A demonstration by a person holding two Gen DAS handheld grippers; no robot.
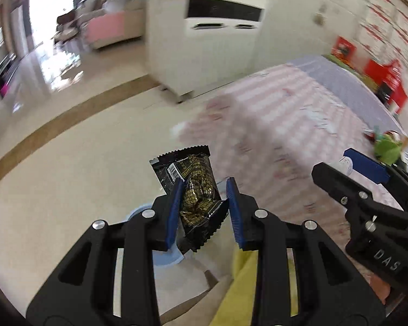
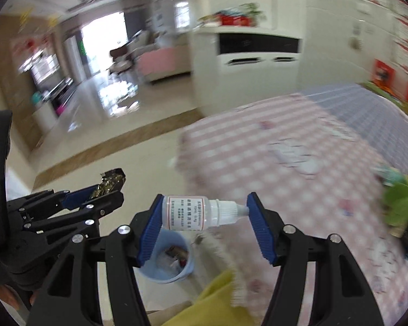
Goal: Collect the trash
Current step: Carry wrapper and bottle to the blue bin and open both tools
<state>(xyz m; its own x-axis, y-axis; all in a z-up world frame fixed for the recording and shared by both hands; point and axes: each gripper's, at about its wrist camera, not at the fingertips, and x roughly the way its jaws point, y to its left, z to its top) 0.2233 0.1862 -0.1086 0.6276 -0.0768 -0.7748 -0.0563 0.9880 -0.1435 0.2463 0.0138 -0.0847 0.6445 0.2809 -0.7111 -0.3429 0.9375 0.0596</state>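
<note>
Left wrist view: at lower centre, left gripper point(image 1: 205, 209) clamped on a black and gold snack wrapper point(image 1: 195, 190), blue pads point(image 1: 174, 212) pinching its crumpled lower half while the serrated top edge and barcode stick up above the fingertips. Directly below the wrapper, mostly hidden behind the black fingers, a pale blue trash bin point(image 1: 163, 255) on the cream floor point(image 1: 68, 163). Filling the right half, a table under a pink checked tablecloth point(image 1: 285, 125), badly smeared by motion blur. At right edge, right gripper point(image 1: 348, 168) seen from the side, a white object just visible between its blue pads but too covered to identify from here. Behind it, a green plant point(image 1: 389, 149), partly cut off. At upper centre, a white cabinet point(image 1: 217, 35) with a dark panel. Bottom centre, a yellow cloth point(image 1: 242, 293), half masked by a finger. Right wrist view: at centre, right gripper point(image 2: 204, 214) closed on a small white dropper bottle point(image 2: 201, 213) held sideways, base against one pad, nozzle tip against the other; label print too small to read. Just underneath, the trash bin point(image 2: 187, 269) with scraps inside, contents unclear. At lower left, left gripper point(image 2: 106, 193) gripping the wrapper point(image 2: 111, 182), only a gold sliver showing. Tablecloth point(image 2: 299, 163) at right, blurred; plant point(image 2: 399, 198) at right edge.
</note>
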